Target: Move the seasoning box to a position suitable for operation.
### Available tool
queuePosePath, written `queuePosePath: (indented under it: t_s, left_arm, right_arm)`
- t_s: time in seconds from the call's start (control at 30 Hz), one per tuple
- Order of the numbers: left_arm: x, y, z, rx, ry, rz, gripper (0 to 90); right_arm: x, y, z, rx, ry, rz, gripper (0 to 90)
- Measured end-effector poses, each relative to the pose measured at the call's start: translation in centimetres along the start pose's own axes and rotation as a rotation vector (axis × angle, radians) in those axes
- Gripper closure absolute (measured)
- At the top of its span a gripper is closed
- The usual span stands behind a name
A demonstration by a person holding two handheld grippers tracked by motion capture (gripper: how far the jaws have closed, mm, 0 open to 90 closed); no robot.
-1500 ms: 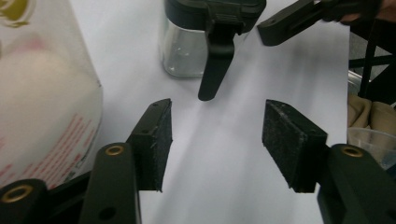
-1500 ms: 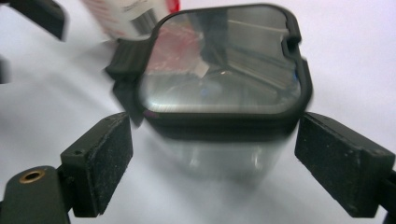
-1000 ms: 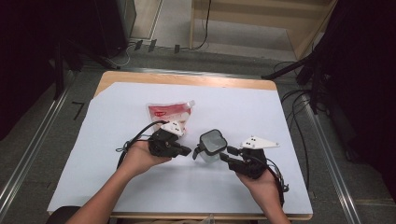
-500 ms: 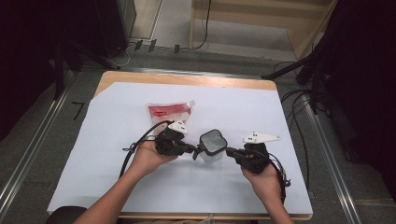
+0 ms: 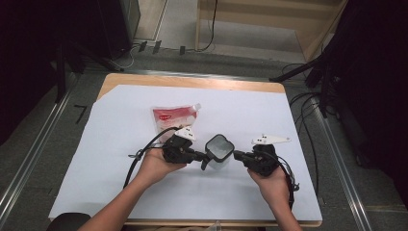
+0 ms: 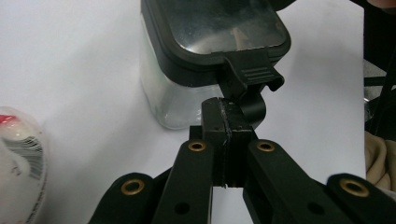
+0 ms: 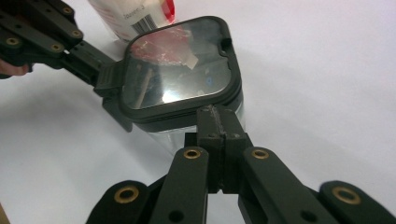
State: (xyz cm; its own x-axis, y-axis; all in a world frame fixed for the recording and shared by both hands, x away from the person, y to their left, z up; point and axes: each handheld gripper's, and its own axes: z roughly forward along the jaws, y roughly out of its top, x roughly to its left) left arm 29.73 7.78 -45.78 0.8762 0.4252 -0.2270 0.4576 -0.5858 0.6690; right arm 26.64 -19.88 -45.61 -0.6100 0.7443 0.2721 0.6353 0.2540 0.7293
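A clear glass container [image 5: 219, 155] with a dark latching lid [image 7: 180, 70] stands on the white table cover [image 5: 115, 120], directly between the two grippers. The left gripper [image 5: 201, 157] has its jaws pressed together, with its tips against the lid's latch tab [image 6: 254, 77] just ahead of them. The right gripper [image 5: 239, 155] has just been closing; its jaws now meet with nothing between them, the tips touching the lid's rim on the opposite side. A red-and-white spouted pouch [image 5: 174, 118] lies on the cover beyond the left gripper, near the container but apart from it.
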Motion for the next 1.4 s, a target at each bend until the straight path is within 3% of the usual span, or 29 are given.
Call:
queuePosePath:
  t_s: [0.2,0.43,0.63,0.93,1.13,1.27,1.4]
  left_arm:
    - [-0.7,0.1,0.4,-0.008,0.013,-0.002,90.0]
    - [-1.5,0.3,1.0,-0.018,-0.014,0.004,90.0]
    - [-2.0,0.5,1.4,-0.019,-0.012,0.014,90.0]
    - [-3.0,0.9,2.5,-0.037,-0.038,0.01,90.0]
    - [-3.6,1.1,3.3,-0.047,-0.076,0.01,90.0]
    - [-3.5,1.1,2.9,-0.032,-0.103,0.015,90.0]
    - [-3.4,0.9,1.6,0.004,-0.087,0.034,89.4]
  right_arm:
    - [0.0,0.1,0.5,0.004,-0.015,-0.008,90.0]
    - [-0.5,0.2,0.8,-0.008,-0.021,0.009,90.0]
    - [-0.8,0.4,1.1,-0.017,-0.027,0.014,90.0]
    - [-1.3,0.5,1.5,-0.025,-0.051,0.026,90.0]
    - [-1.4,0.5,1.7,-0.015,-0.051,0.028,90.0]
    - [-1.4,0.5,1.5,-0.009,-0.041,0.018,90.0]
    - [-1.3,0.6,0.9,-0.023,-0.031,0.015,90.0]
